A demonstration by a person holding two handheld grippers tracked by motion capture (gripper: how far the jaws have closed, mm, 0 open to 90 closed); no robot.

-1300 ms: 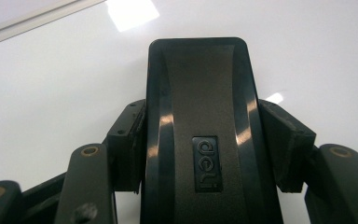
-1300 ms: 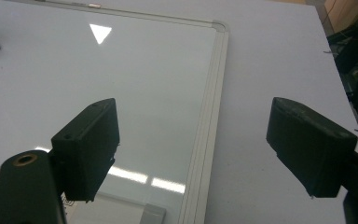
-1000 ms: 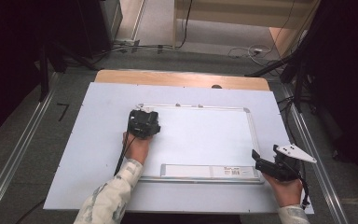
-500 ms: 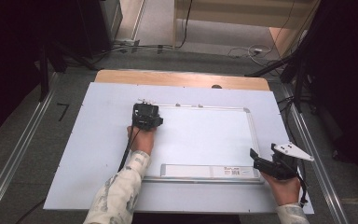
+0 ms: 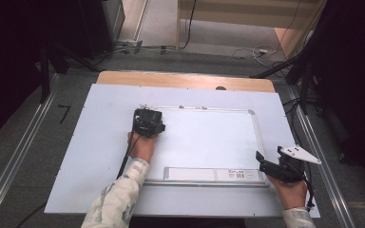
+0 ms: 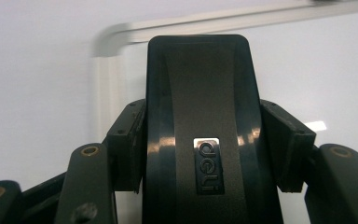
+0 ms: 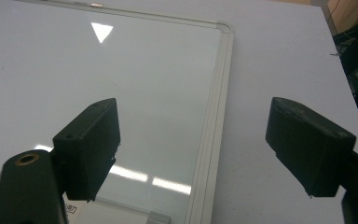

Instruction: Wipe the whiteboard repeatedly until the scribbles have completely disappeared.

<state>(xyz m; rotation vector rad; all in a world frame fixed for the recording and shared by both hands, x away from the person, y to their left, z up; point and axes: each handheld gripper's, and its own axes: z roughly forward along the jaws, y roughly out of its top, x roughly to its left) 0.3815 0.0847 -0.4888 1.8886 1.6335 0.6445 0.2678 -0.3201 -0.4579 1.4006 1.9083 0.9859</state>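
1. The left gripper [image 5: 148,122] is clamped on a black whiteboard eraser [image 6: 200,126], its pads pressing the eraser's two long sides; the eraser rests on the whiteboard [image 5: 209,142] at the board's far-left corner, where the left gripper view shows the rounded corner of the aluminium frame just beyond the eraser's tip.

2. The right gripper [image 5: 278,167] hovers at the near-right corner of the board with its jaws wide apart and nothing between them; in the right gripper view the board's right frame edge runs up between the two jaws.

3. Handling, as a judgement: the eraser looks like a light, stiff plastic shell with a glossy, rather slippery back and probably a soft felt face underneath; it is not fragile; the sensible hold is the one already taken, across the narrow width near mid-length, so it cannot pivot while being rubbed.

4. The eraser's long axis runs along the gripper's own line, pointing away from the hand toward the far edge of the board; its flat face lies down on the white surface.

5. The board lies flat on the pale table sheet [image 5: 100,142], long axis left to right, its tray strip [image 5: 214,174] along the near edge; the writing surface looks clean.
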